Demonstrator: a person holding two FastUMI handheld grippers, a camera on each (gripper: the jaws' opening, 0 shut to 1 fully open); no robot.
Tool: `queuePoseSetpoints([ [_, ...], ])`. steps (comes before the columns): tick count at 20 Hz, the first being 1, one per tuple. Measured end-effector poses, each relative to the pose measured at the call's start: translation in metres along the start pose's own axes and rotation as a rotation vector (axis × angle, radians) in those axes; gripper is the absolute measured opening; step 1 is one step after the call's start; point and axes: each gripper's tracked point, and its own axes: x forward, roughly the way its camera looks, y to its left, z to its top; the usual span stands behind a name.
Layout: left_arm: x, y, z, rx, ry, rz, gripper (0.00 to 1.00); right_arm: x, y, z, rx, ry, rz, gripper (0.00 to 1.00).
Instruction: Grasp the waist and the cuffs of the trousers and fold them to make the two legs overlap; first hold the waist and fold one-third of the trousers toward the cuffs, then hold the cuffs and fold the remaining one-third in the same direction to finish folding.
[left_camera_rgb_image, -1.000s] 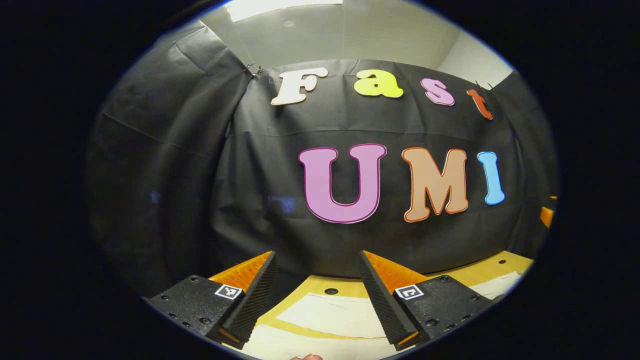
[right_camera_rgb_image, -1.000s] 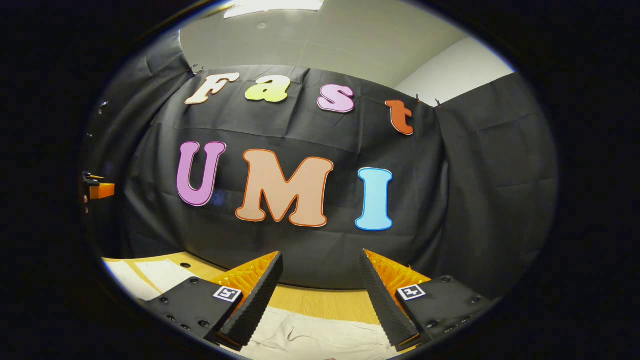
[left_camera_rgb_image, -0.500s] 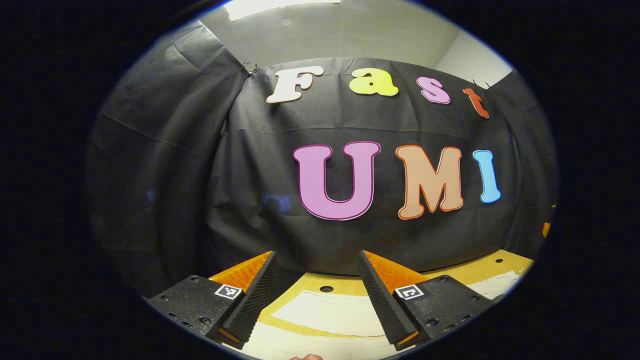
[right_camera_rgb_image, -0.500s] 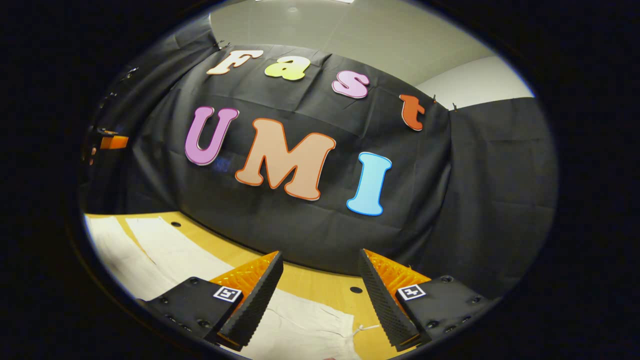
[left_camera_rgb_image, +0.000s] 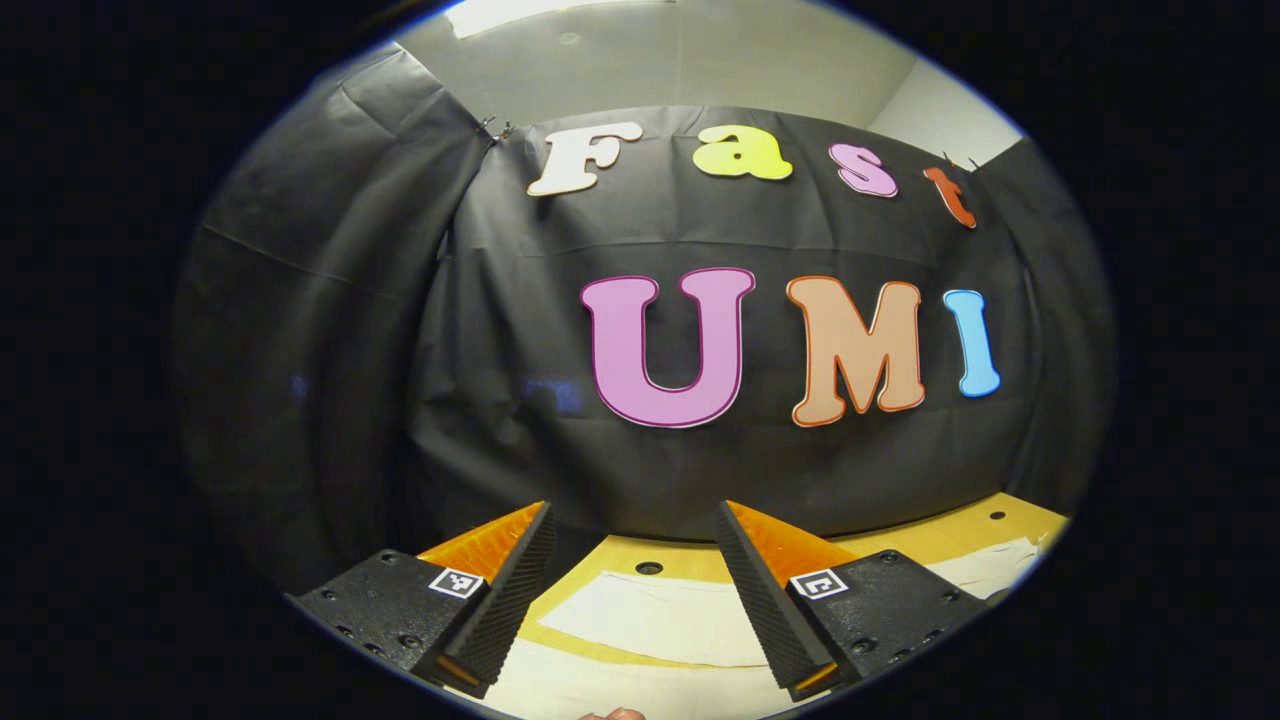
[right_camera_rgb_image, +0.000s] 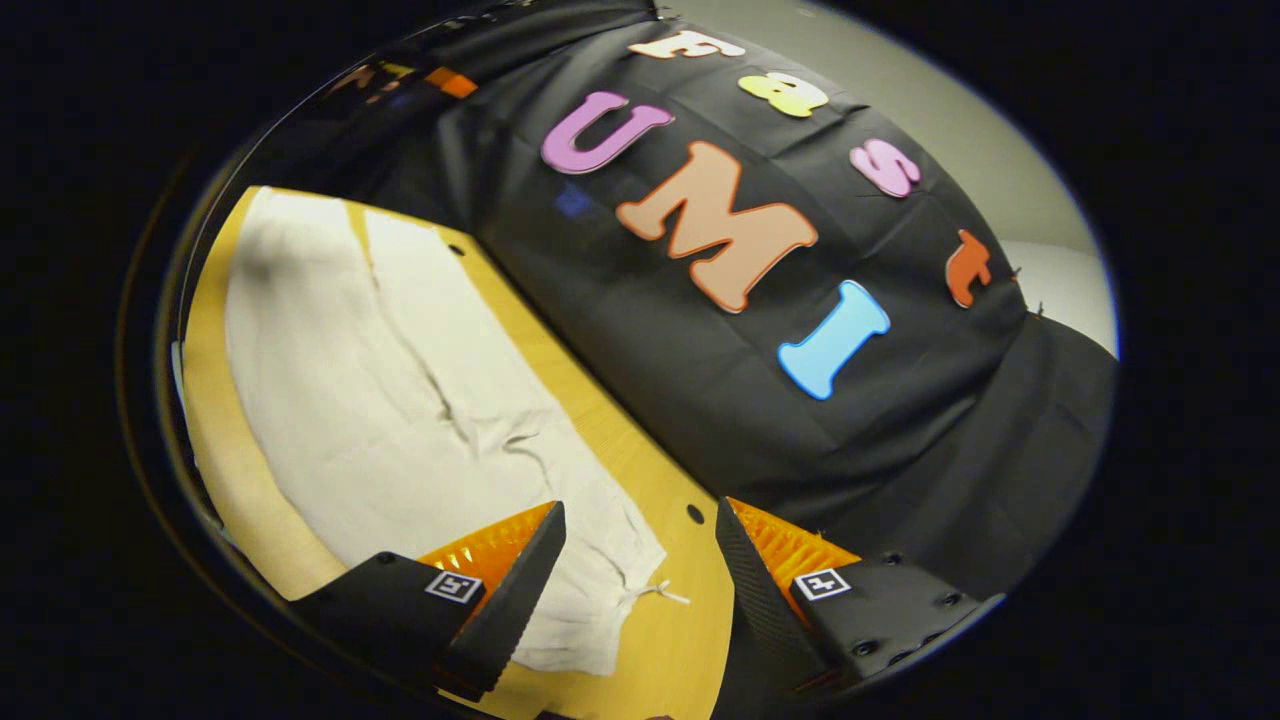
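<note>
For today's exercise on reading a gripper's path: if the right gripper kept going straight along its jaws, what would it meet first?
Probably the bare wooden table just beyond the waist end of the trousers, then the black cloth wall. The right gripper is open; depth is unclear.

trousers (right_camera_rgb_image: 400, 400) cuffs cut off at left edge, waist partly behind finger, perhaps

No readable text besides the wall's letters.
</note>
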Motion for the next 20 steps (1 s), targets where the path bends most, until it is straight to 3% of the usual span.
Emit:
queuePoseSetpoints([
  [5,-0.003,-0.011,-0.01,0.019,0.023,-0.01,0.95,-0.022,0.069,-0.051,-0.181,0.065,0.212,0.98],
  [9,-0.007,-0.011,-0.018,0.04,0.04,-0.001,0.95,-0.022,0.096,-0.076,-0.253,0.12,0.311,0.98],
  [20,-0.012,0.001,-0.027,0.13,0.055,0.026,0.93,0.009,0.115,-0.095,-0.426,0.142,0.384,0.94],
])
